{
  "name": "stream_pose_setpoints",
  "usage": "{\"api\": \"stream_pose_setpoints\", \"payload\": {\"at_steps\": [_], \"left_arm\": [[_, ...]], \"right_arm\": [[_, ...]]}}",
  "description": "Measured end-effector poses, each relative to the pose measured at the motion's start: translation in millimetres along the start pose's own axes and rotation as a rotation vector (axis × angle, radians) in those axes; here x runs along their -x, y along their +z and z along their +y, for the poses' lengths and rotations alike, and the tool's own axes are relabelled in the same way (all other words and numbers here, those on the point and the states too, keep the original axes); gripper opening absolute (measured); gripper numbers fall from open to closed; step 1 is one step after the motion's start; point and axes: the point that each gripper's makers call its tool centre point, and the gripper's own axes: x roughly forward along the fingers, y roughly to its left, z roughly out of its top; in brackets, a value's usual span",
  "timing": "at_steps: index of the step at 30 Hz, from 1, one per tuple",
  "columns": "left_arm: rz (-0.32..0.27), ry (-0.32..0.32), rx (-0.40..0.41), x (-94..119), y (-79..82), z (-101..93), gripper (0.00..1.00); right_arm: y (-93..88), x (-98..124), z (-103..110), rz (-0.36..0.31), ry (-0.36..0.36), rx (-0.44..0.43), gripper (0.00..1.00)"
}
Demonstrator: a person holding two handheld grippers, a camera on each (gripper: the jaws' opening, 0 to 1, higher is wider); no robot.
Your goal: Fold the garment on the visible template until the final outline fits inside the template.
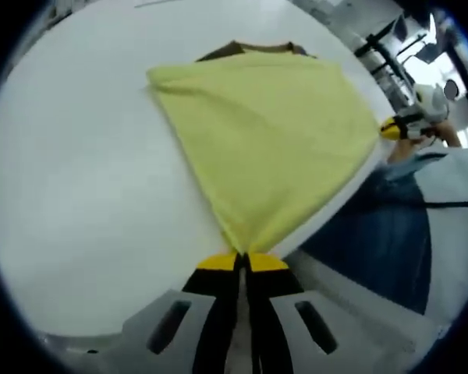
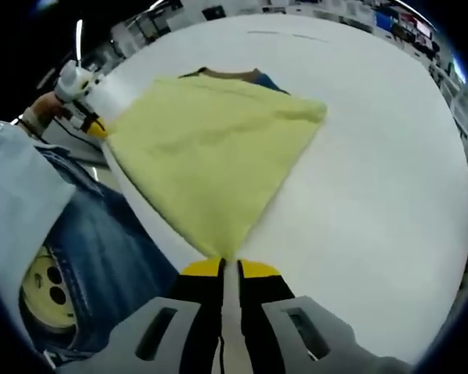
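A plain white table carries the work; its top is smooth and bare around the cloth, and its near edge runs beside the person's blue jeans. Beyond the far edge the room is blurred: in the left gripper view dark stands and equipment crowd the background, and in the right gripper view shelves or benches with small coloured items line the back, under a bright strip light. No writing or brand can be read anywhere.

The yellow garment lies across the table near its near edge, stretched taut into a fan that narrows toward each gripper. At its far edge a brown template pokes out from under the cloth, with a bit of blue beside it in the right gripper view; most of it is hidden.

The left gripper has its yellow-tipped jaws pressed together on one corner of the garment, at the table's near edge. The right gripper is likewise clamped on another corner, its tips closed with cloth pinched between them. Each gripper also appears small in the other's view, held by a hand at the garment's opposite corner. A light sleeve shows beside the jeans.
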Motion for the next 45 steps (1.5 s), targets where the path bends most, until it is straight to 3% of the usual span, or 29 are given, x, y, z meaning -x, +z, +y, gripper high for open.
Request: {"api": "stream_pose_setpoints", "payload": {"at_steps": [6, 9, 10, 17, 25, 35, 45], "left_arm": [[0.006, 0.02, -0.014, 4, -0.6, 1.8, 0.06], [-0.004, 0.066, -0.021, 9, 2.5, 10.0, 0.22], [-0.006, 0.065, -0.018, 11, 3.3, 10.6, 0.23], [-0.134, 0.073, -0.007, 22, 29.8, 17.1, 0.22], [-0.172, 0.135, 0.0, 24, 46.2, 36.5, 0.22], [-0.227, 0.169, -0.002, 27, 63.0, 47.7, 0.22], [-0.339, 0.214, 0.01, 36, 91.9, 62.5, 0.2]], "right_arm": [[-2.5, 3, -3, 0.006, -0.011, 0.013, 0.12], [-4.2, 7, -8, 0.01, -0.035, 0.013, 0.11], [-3.3, 9, -12, 0.003, -0.046, 0.013, 0.11], [17.8, 22, -30, -0.086, -0.097, -0.008, 0.11], [46.8, 25, -43, -0.167, -0.132, -0.011, 0.11], [66.6, 27, -57, -0.219, -0.156, -0.016, 0.13], [93.1, 29, -69, -0.304, -0.168, -0.039, 0.13]]}}
